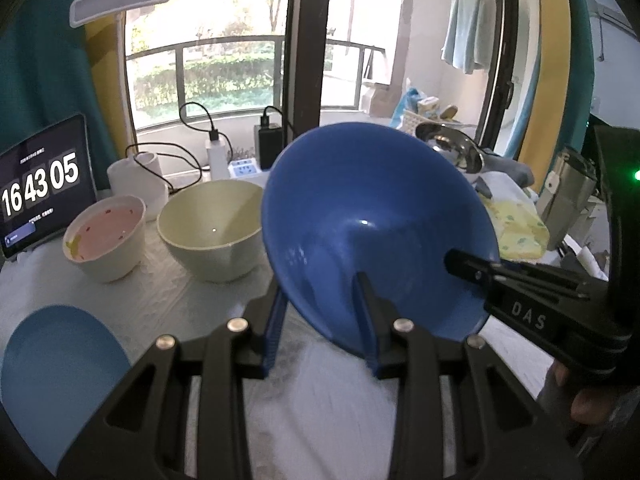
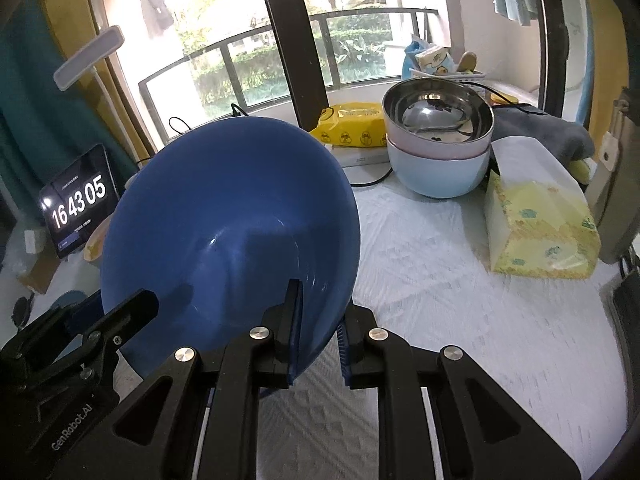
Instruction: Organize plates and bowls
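At the centre of both wrist views, a large deep-blue plastic bowl fills the frame, tilted with its mouth toward the cameras and apparently raised off the white quilted table cover. Both tongs grip it by the near rim: the left gripper has one finger inside the bowl and one outside, clamped on the wall, and the right gripper pinches the rim the same way at the opposite side.

In the upper right of the right wrist view stands a stack of bowls, a shiny steel one nested in a pale pink and a light blue one. At the left of the left wrist view sit a cream round bowl and a smaller white bowl with a pink inside, with a flat light-blue plate at the lower left.

The step in hand looks like carrying the blue bowl to a resting place. Judging by size, it likely belongs under or beside a stack; the next move calls for levelling it and keeping both grips even.
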A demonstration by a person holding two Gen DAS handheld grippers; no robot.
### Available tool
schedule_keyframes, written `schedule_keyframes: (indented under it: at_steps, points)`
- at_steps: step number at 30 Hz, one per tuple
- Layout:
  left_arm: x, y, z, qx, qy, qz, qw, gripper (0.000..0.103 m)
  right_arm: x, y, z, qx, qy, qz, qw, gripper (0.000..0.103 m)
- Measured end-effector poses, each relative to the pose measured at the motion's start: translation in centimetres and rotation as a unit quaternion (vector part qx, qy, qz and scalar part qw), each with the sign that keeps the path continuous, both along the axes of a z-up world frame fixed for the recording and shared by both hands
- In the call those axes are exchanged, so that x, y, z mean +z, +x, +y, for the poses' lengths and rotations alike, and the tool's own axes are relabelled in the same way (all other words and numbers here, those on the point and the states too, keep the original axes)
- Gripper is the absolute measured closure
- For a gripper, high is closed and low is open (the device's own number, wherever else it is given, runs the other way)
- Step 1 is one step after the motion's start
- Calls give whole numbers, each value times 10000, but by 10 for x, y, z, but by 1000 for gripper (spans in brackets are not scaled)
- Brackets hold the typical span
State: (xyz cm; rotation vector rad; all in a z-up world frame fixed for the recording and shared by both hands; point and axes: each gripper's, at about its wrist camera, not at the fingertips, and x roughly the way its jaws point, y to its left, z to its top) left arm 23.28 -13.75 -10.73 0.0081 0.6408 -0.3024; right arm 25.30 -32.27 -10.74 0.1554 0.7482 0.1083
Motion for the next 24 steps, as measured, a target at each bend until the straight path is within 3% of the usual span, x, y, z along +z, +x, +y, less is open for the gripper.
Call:
schedule_keyframes:
  at_steps: [24]
  points:
    - [10, -50, 13, -101, -58, -60, 9999, 69, 9, -45, 7, -32, -10, 8, 10000, 84]
